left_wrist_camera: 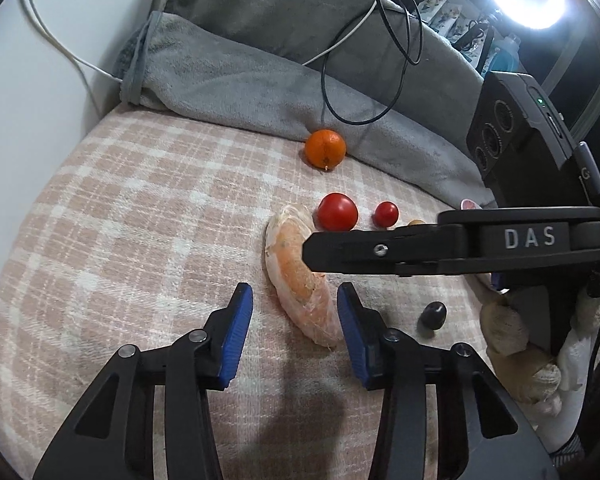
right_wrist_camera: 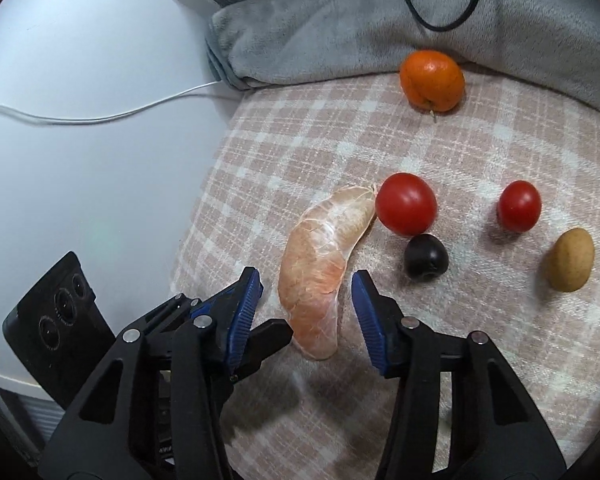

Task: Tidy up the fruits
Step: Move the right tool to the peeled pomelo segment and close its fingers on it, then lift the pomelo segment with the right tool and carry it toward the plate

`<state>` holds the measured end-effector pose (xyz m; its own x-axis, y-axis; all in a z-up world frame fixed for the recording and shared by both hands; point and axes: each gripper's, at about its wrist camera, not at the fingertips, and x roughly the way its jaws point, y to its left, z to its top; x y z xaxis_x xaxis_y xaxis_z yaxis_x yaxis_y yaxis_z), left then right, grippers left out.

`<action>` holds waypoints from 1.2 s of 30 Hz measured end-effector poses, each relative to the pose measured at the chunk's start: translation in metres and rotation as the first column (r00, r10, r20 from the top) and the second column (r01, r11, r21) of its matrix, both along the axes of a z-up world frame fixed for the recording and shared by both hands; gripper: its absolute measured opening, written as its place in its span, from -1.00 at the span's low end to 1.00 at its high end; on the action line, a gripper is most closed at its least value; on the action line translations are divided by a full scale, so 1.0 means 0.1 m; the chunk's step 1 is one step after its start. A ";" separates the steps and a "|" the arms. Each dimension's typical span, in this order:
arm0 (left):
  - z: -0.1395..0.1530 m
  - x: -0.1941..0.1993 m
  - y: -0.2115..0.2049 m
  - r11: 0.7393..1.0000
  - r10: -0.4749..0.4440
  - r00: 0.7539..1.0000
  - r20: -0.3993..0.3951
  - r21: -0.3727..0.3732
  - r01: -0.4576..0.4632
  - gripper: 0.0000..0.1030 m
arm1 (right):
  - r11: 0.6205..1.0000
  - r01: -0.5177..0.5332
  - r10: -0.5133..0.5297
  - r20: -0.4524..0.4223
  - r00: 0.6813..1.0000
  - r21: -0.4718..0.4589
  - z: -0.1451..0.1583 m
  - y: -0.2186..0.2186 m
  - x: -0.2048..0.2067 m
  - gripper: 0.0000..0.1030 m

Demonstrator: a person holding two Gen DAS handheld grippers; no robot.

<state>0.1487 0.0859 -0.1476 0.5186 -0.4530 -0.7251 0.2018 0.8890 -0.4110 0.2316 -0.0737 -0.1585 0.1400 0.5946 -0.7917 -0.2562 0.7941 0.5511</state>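
Nearest the lens, the left gripper (left_wrist_camera: 295,312) and the right gripper (right_wrist_camera: 307,300) both have their blue-padded jaws spread and holding nothing, each straddling the near end of the long, pale-orange peeled citrus segment (right_wrist_camera: 320,268) on the pink-and-white checked cloth (right_wrist_camera: 300,136). The round orange mandarin (right_wrist_camera: 432,80), large red tomato (right_wrist_camera: 407,204), small red tomato (right_wrist_camera: 519,206), dark glossy berry (right_wrist_camera: 426,257) and tan oval fruit (right_wrist_camera: 571,260) lie loosely scattered beyond. Sorting looks barely begun.
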 end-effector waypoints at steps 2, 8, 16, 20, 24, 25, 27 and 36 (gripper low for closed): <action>-0.01 0.01 0.00 1.000 -0.003 1.000 -0.004 0.002 0.003 -0.18 | 1.000 0.003 -0.003 -0.005 1.000 -0.010 -0.03 0.02 0.02 -0.04; -0.01 0.03 -0.04 1.000 -0.015 1.000 0.001 0.006 0.015 -0.21 | 1.000 0.008 -0.009 -0.013 1.000 -0.027 -0.11 0.09 0.06 -0.06; -0.07 0.12 -0.06 1.000 -0.020 1.000 -0.019 0.005 0.020 -0.35 | 0.999 0.007 -0.007 -0.016 1.000 -0.033 -0.16 0.15 0.07 -0.06; -0.10 0.12 -0.11 0.999 -0.035 0.999 -0.026 0.011 0.035 -0.42 | 0.999 0.005 -0.006 -0.017 1.000 -0.033 -0.16 0.17 0.07 -0.16; -0.10 0.12 -0.15 0.999 -0.039 0.999 -0.021 0.031 0.039 -0.43 | 0.999 0.010 -0.011 -0.014 1.000 -0.039 -0.17 0.18 0.07 -0.21; -0.10 0.12 -0.15 0.999 -0.039 0.999 -0.020 0.031 0.040 -0.43 | 0.999 0.014 -0.015 -0.016 1.000 -0.036 -0.17 0.18 0.07 -0.22; -0.10 0.11 -0.15 0.999 -0.039 0.999 -0.018 0.037 0.040 -0.45 | 0.999 0.019 -0.019 -0.020 1.000 -0.029 -0.17 0.16 0.07 -0.23; -0.03 0.03 -0.18 0.998 -0.042 0.999 0.001 0.045 0.042 -0.45 | 1.000 0.020 -0.021 -0.009 1.000 -0.015 -0.12 0.10 0.03 -0.25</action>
